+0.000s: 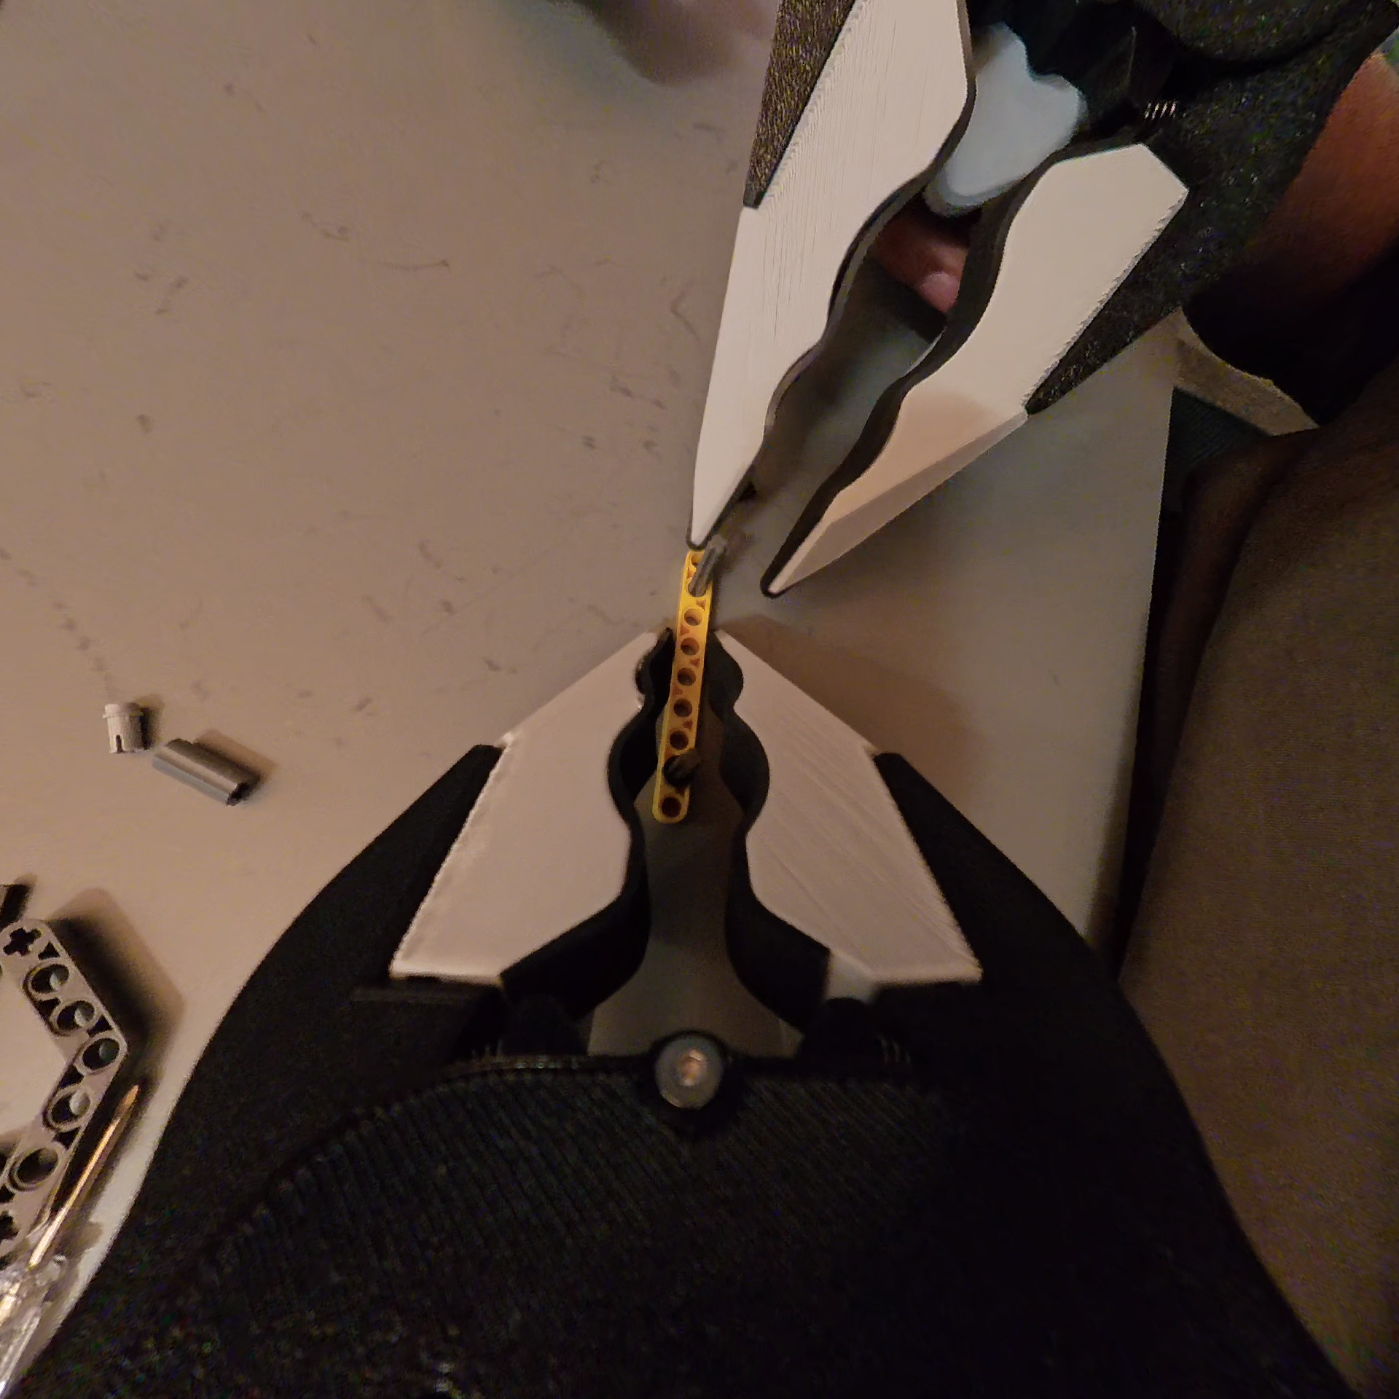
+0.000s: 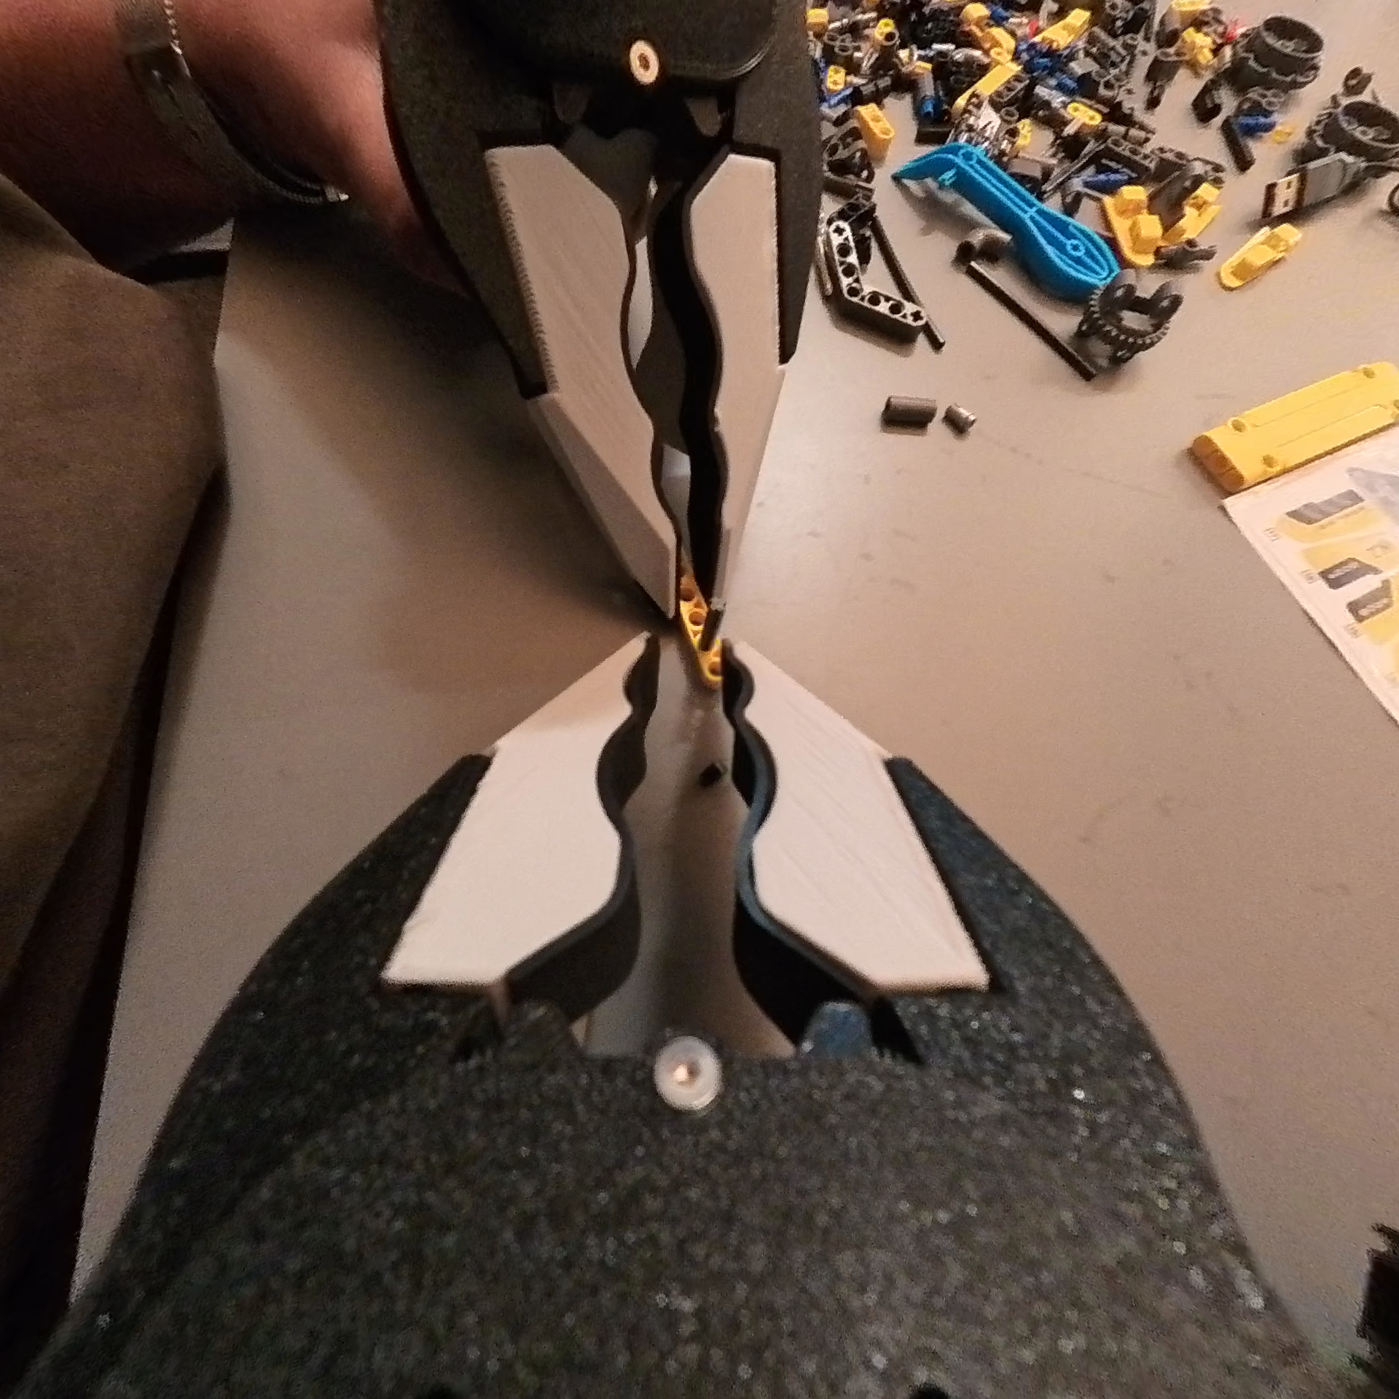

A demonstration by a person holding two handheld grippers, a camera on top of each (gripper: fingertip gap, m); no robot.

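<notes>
My left gripper point(image 1: 687, 640) is shut on a thin yellow beam with holes point(image 1: 685, 681), held above the pale table. The beam's far end sticks out past the fingertips and carries a small grey pin point(image 1: 711, 562). A black pin point(image 1: 681, 768) sits in the beam between my jaws. My right gripper point(image 1: 736, 564) comes in from the upper right, open, with one fingertip touching the grey pin. In the right wrist view the right gripper point(image 2: 689, 645) is open around the beam's end point(image 2: 704, 658), facing the left gripper point(image 2: 695, 604). The picture is blurred there.
Two small grey connector pieces point(image 1: 127, 727) and a grey bent beam point(image 1: 68, 1022) lie to the left. A pile of black, yellow and blue parts point(image 2: 1060, 113), a blue tool point(image 2: 1007, 219), a yellow panel point(image 2: 1294, 431) and a booklet point(image 2: 1332, 560) lie right. The table edge point(image 1: 1158, 606) is close. The grippers are tip to tip, or close to it.
</notes>
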